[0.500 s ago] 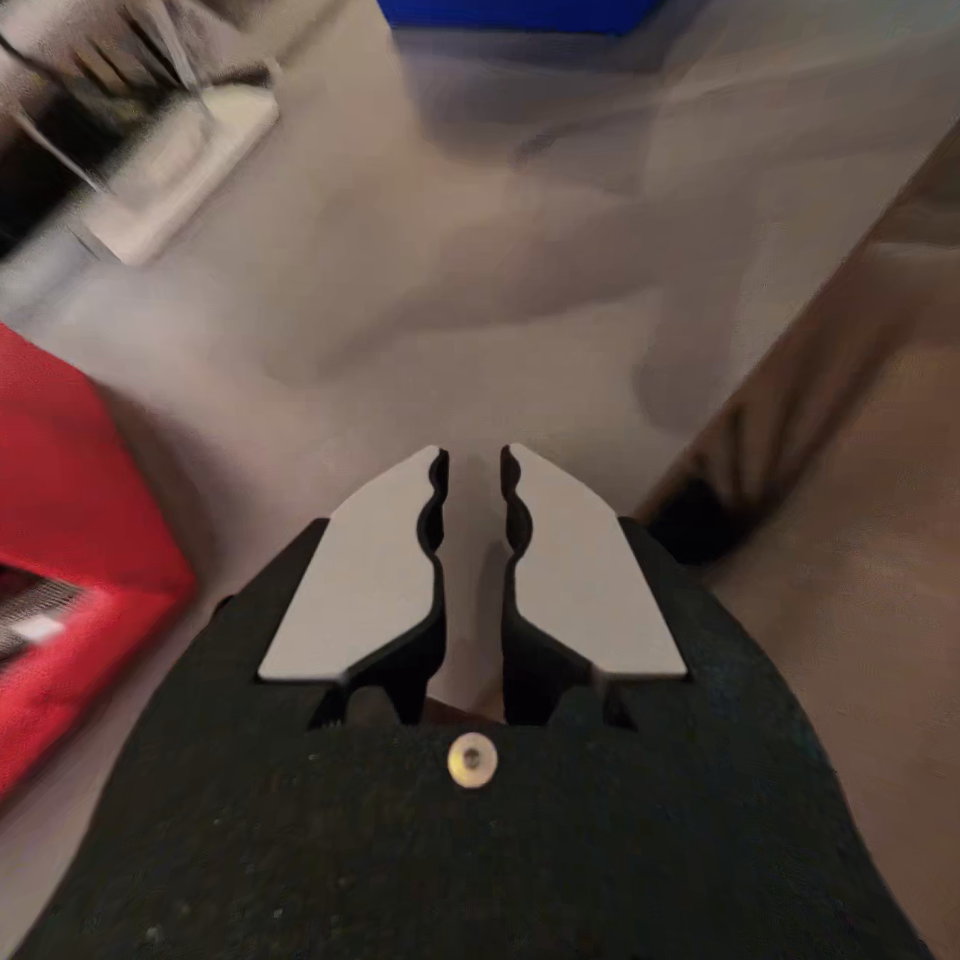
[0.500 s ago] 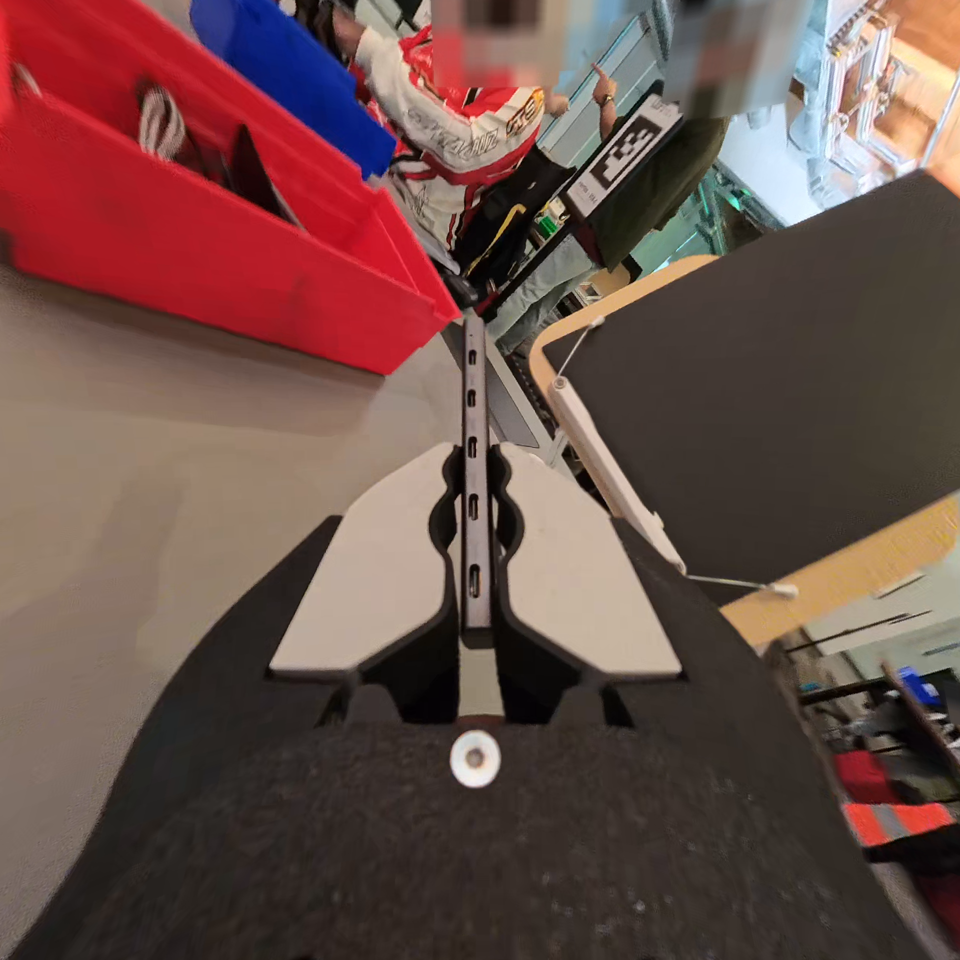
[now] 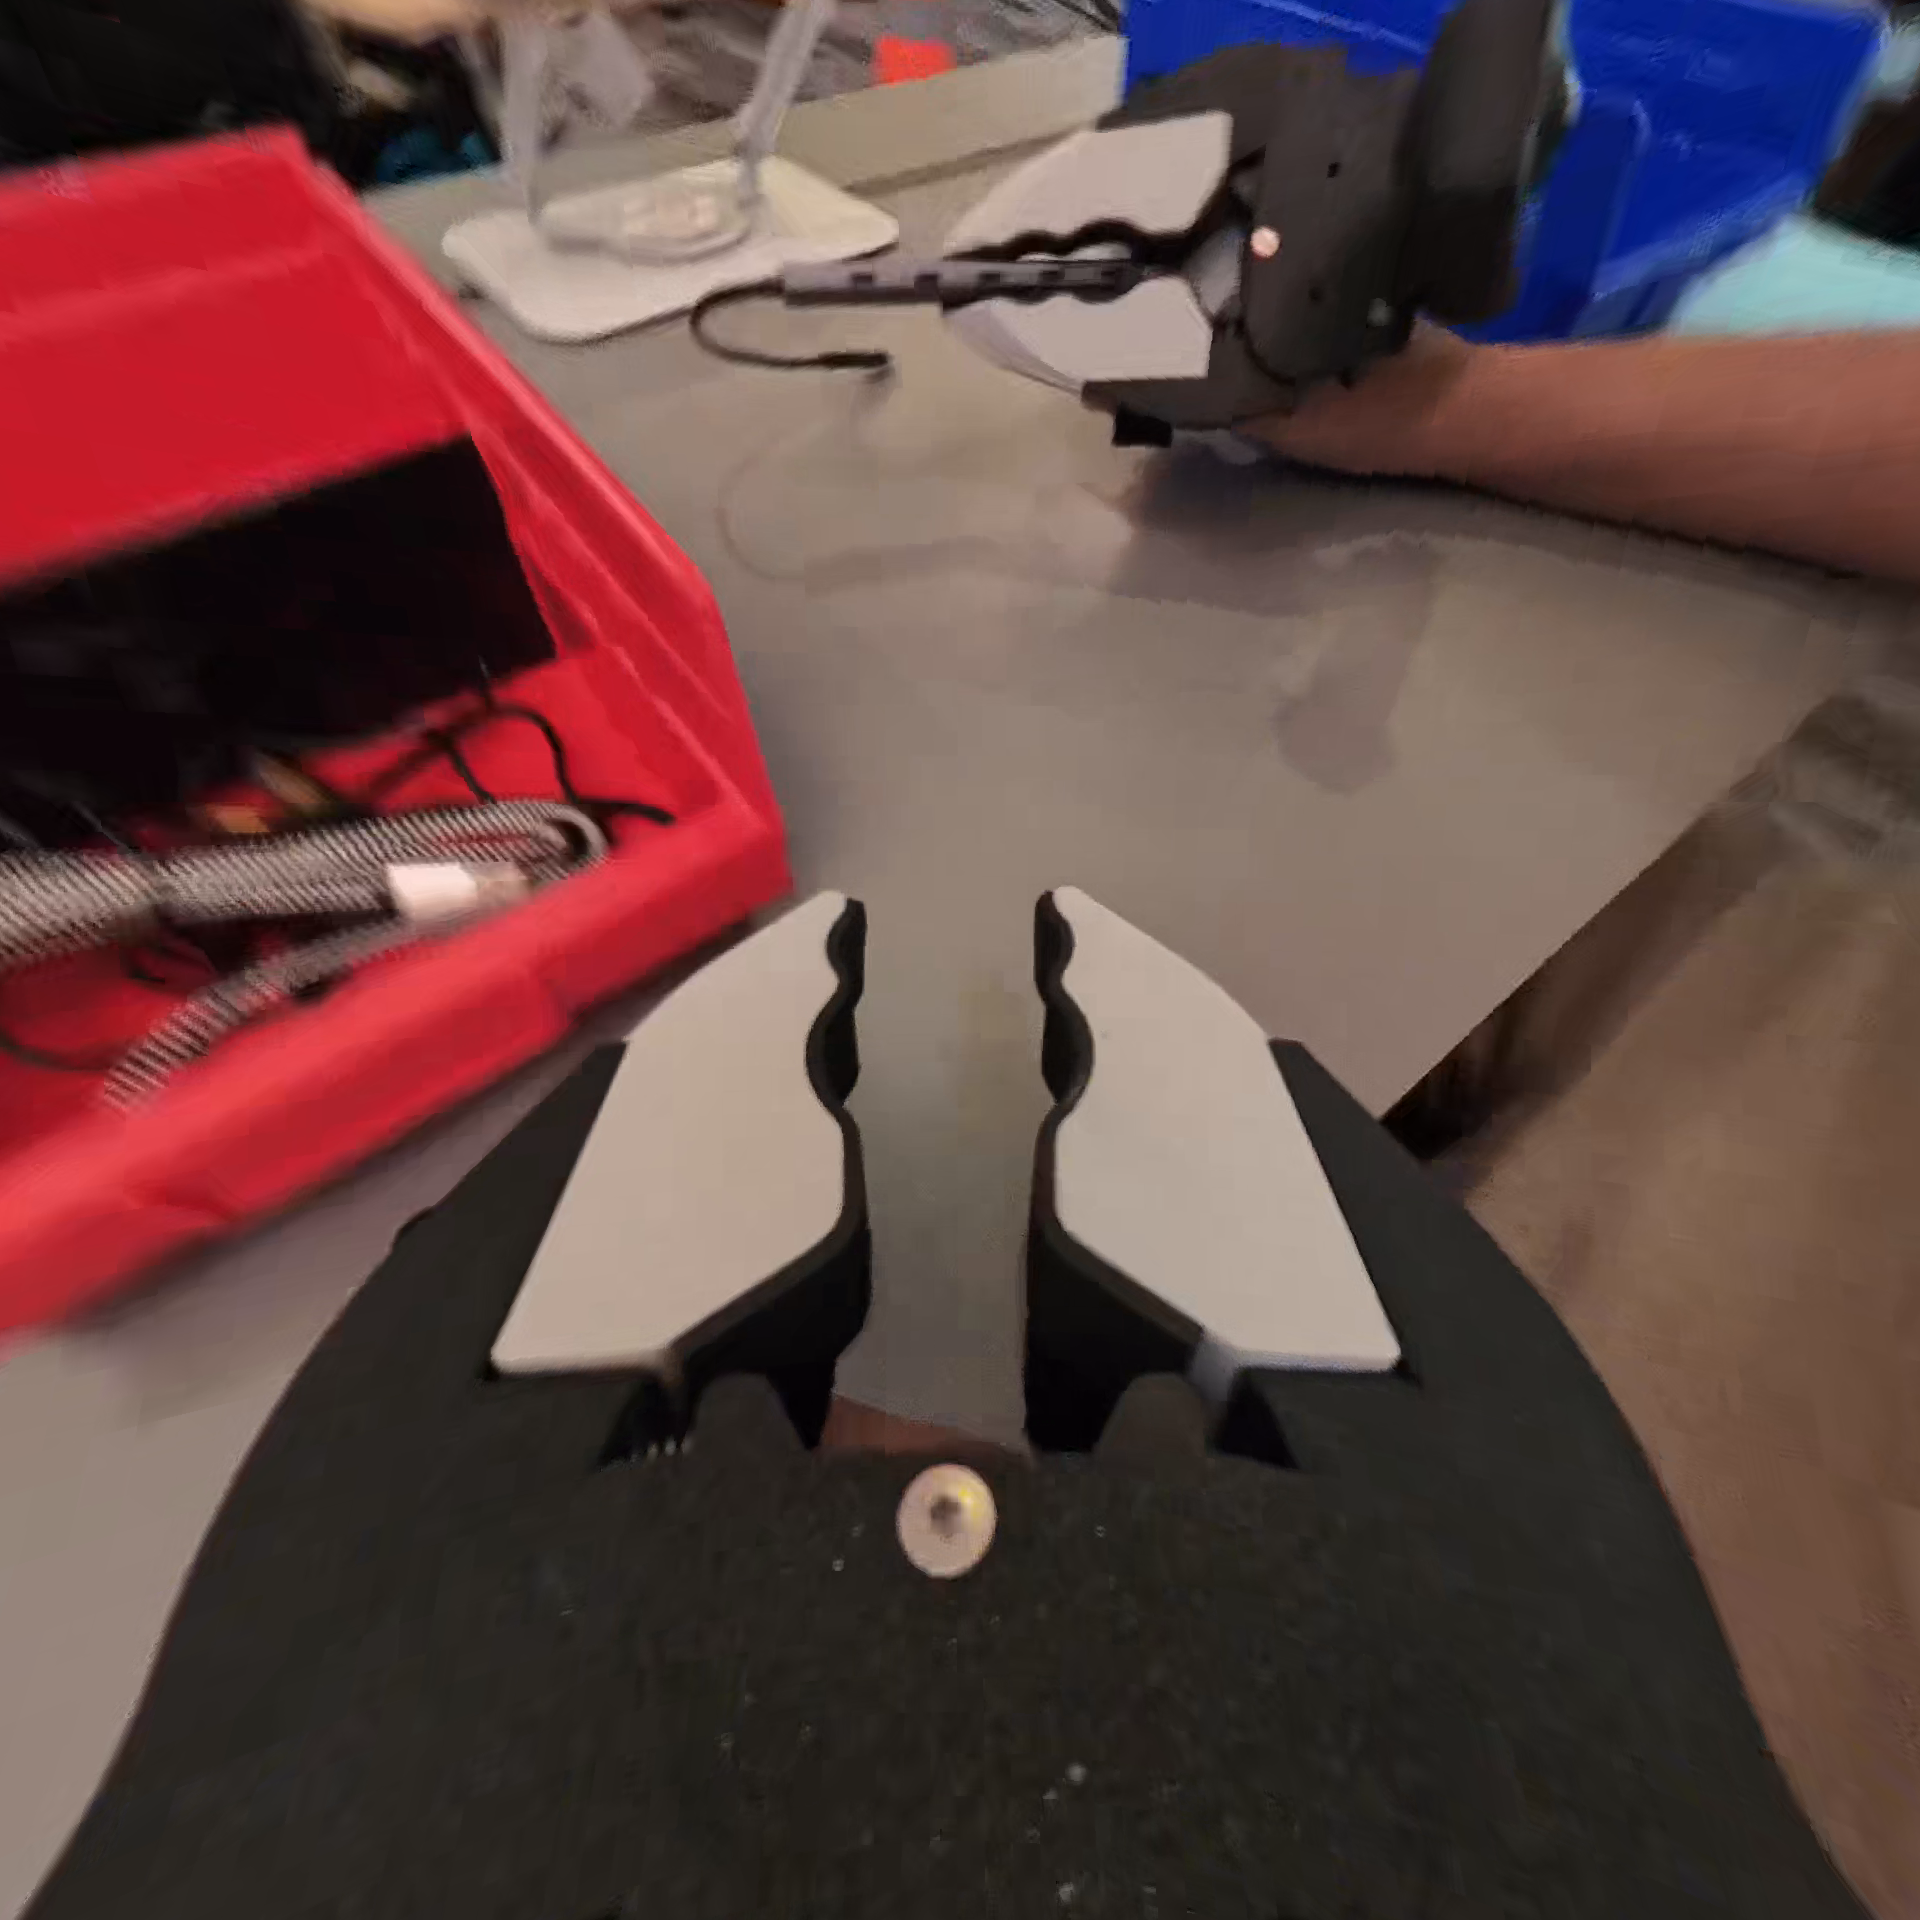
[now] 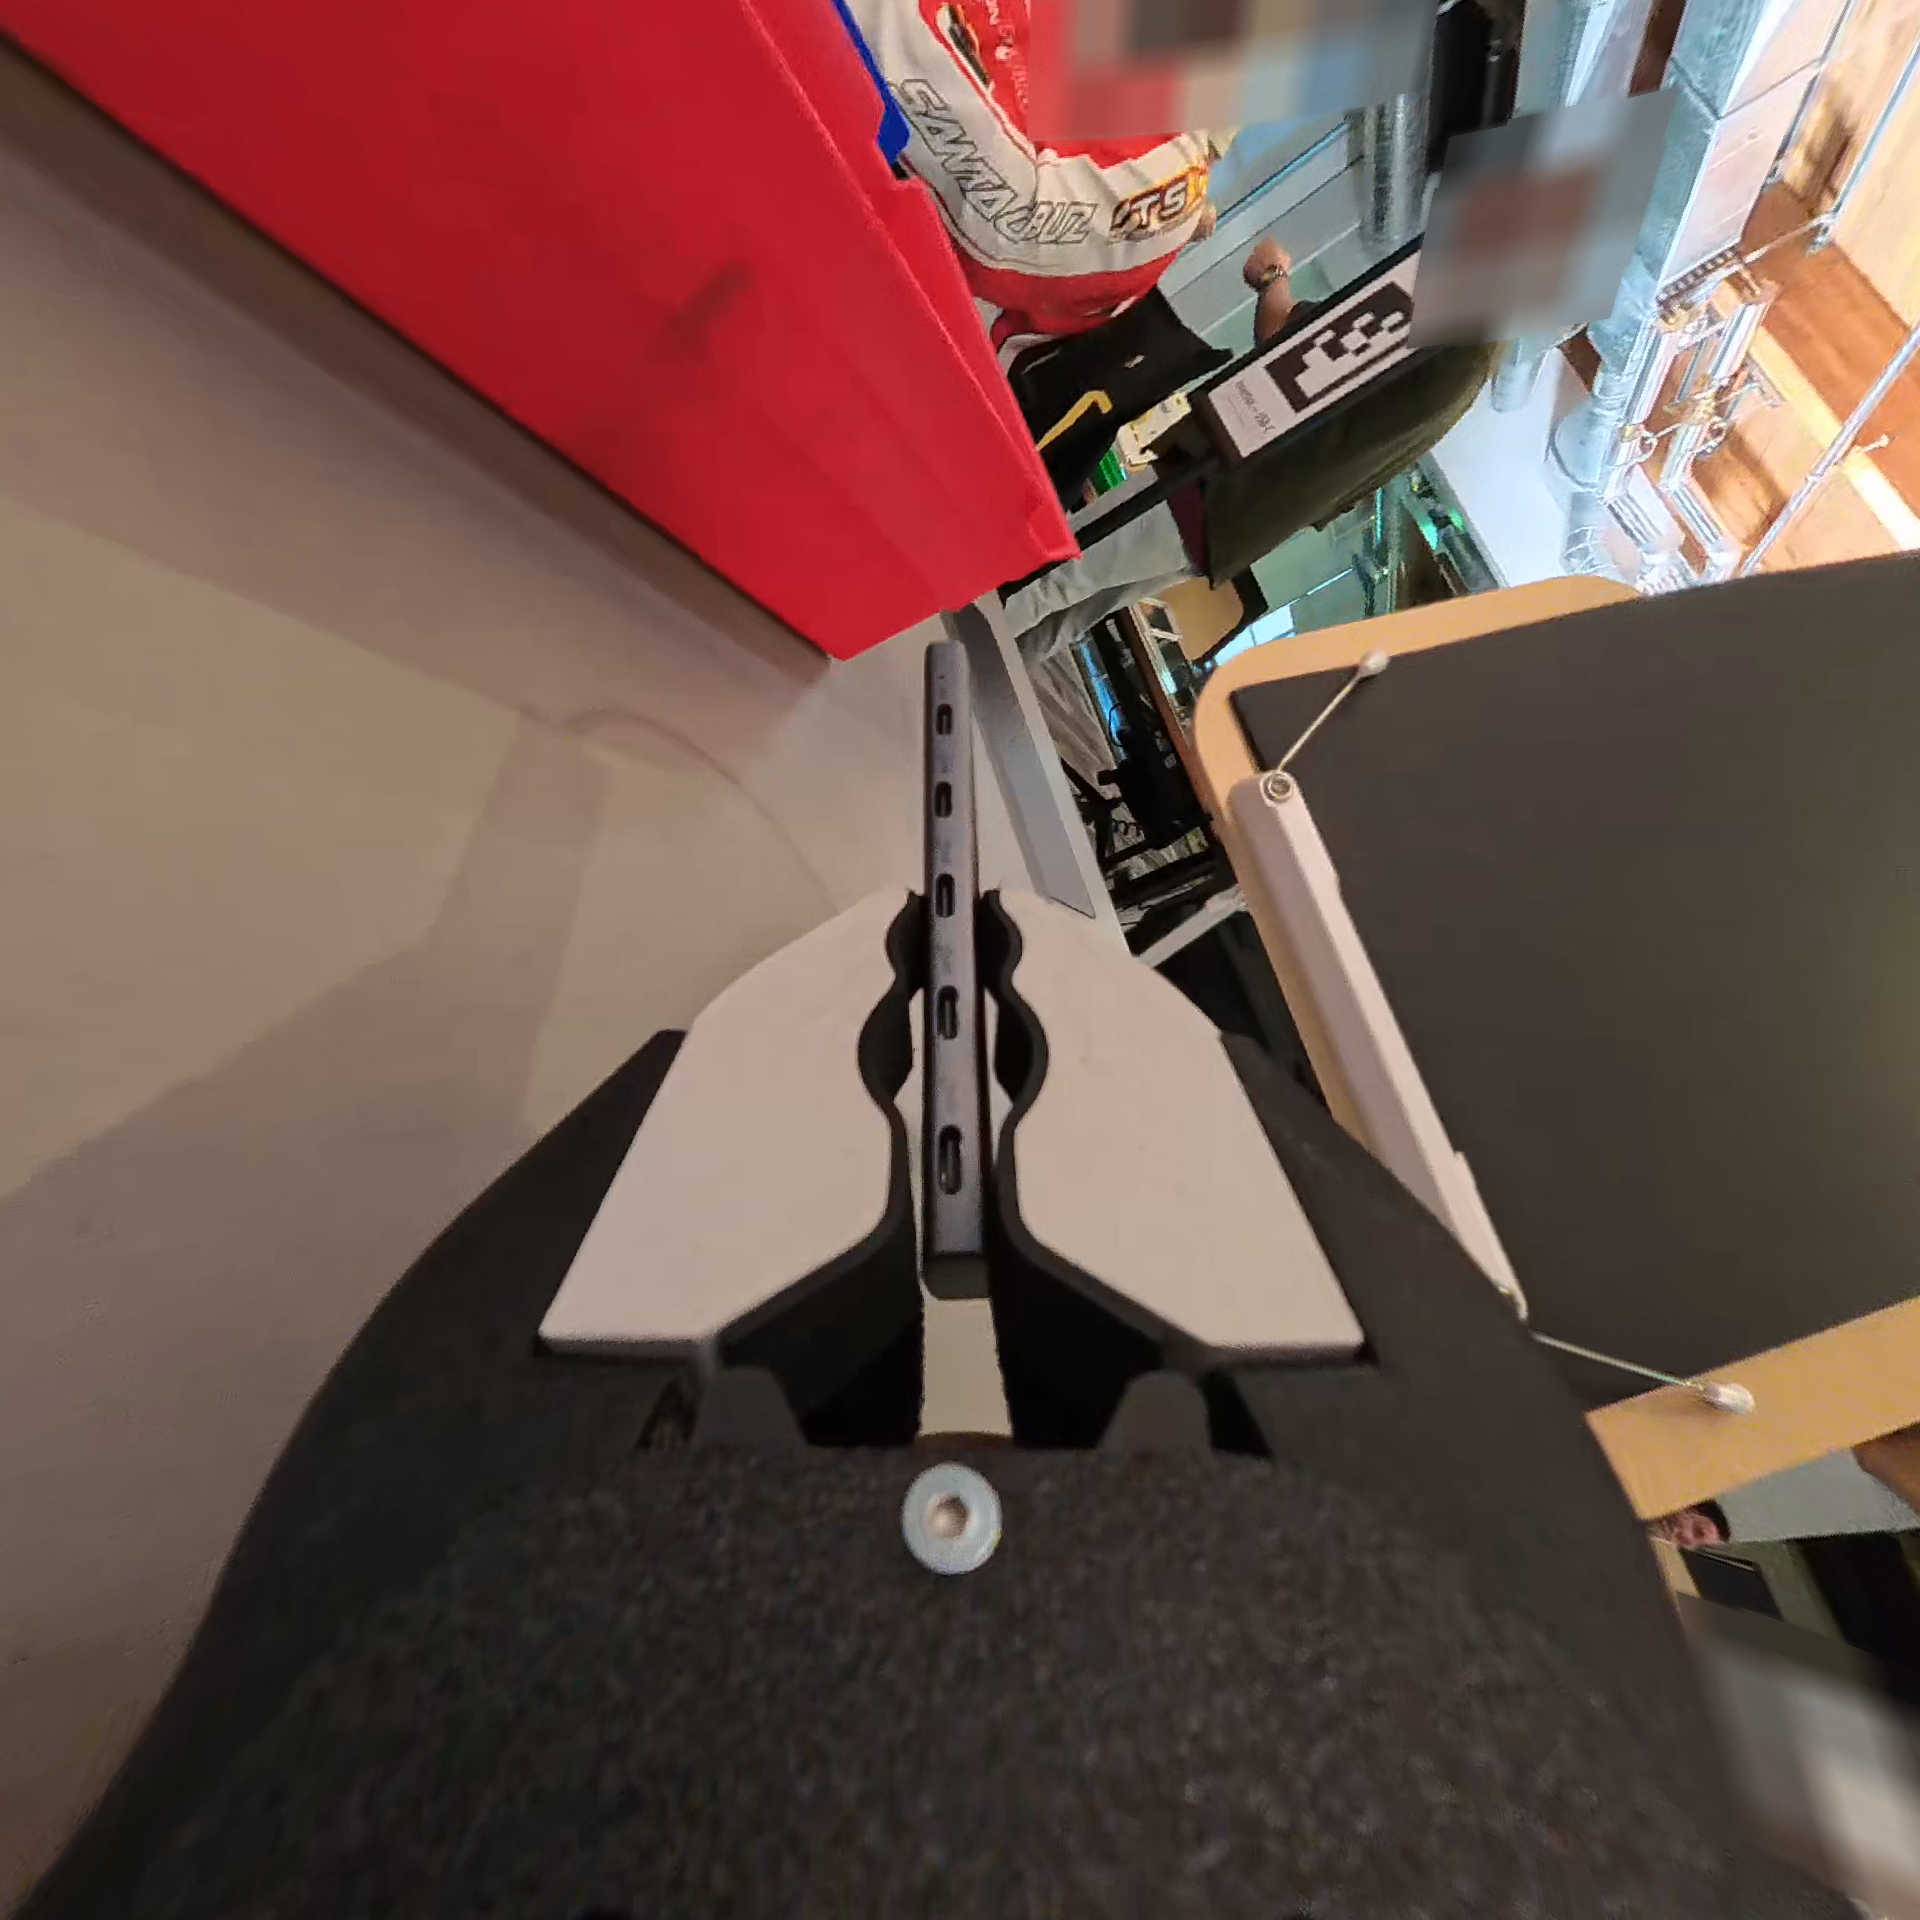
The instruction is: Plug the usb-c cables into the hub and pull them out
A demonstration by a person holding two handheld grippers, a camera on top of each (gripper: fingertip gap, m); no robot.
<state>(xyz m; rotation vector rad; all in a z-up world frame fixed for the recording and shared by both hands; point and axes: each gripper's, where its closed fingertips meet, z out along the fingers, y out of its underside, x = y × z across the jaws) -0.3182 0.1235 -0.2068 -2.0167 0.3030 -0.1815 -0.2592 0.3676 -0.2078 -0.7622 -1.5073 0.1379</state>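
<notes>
Right claw (image 4: pixel 951 914) clamps hub (image 4: pixel 951 997) edge-on, ports facing camera, above grey tabletop (image 4: pixel 260 831). Left claw (image 3: pixel 948 914) parted, empty, near red bin (image 3: pixel 582 644). Braided cables (image 3: pixel 312 883) lie in bin, probably the usb-c ones; view blurred.

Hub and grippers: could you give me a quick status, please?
Right gripper shut on hub, ports empty. Left gripper open, holding nothing. Braided cables lie in red bin. Nothing in the way.

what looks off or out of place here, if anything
Nothing looks damaged or spilled. The hub sits clamped edge-up in the right gripper, its ports empty; the cables lie tangled in the red bin.
</notes>
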